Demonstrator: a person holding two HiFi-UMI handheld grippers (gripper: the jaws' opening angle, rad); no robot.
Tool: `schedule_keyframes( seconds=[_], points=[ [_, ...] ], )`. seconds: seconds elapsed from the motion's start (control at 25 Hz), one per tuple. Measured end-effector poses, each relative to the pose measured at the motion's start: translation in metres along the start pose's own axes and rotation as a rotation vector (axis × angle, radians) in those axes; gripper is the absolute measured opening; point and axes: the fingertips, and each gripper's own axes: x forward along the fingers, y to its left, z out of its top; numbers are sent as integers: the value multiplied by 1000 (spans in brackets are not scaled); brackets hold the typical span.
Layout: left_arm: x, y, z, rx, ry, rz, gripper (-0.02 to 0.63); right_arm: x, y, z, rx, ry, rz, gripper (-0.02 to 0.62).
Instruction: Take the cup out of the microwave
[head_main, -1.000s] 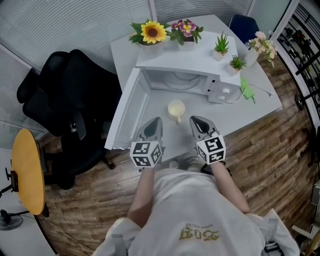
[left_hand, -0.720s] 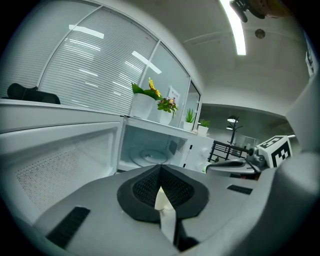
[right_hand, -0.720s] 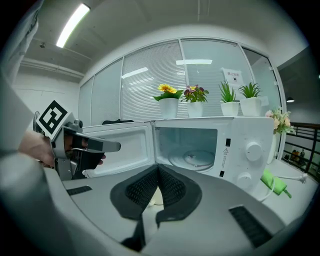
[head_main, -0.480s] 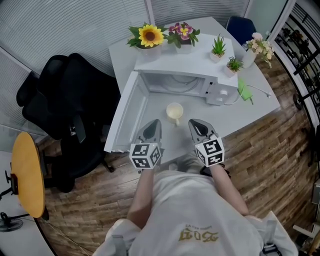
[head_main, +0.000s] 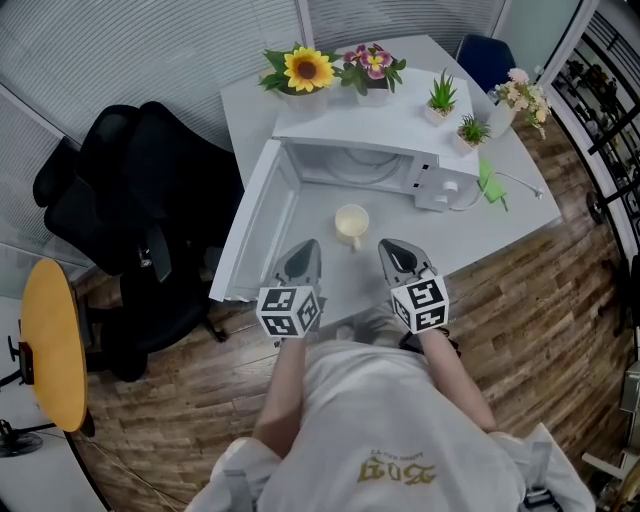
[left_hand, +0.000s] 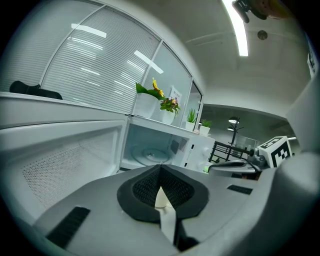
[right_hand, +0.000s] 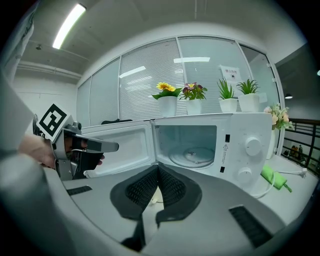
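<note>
White table (head_main: 505, 215) carries the microwave (head_main: 372, 128). Its door (head_main: 256, 222) is swung wide open on the side away from the microwave's knobs. Left gripper (head_main: 307, 246) and right gripper (head_main: 389, 246) are side by side in front of the microwave, both pointing at it. Both sets of jaws are fully closed and grip nothing. Cup (head_main: 351, 221) stands upright on the table just in front of the microwave's opening, outside it and clear of both grippers.

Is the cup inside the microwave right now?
No: the cup stands on the table, out in front of the open microwave.
</note>
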Motion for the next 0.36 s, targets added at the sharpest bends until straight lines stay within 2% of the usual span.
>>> schedule_keyframes(
  seconds=[0.36],
  points=[
    [1,-1,-4,-2,11,-3,14,-2,-1,-4,5,9,-1,11]
  ],
)
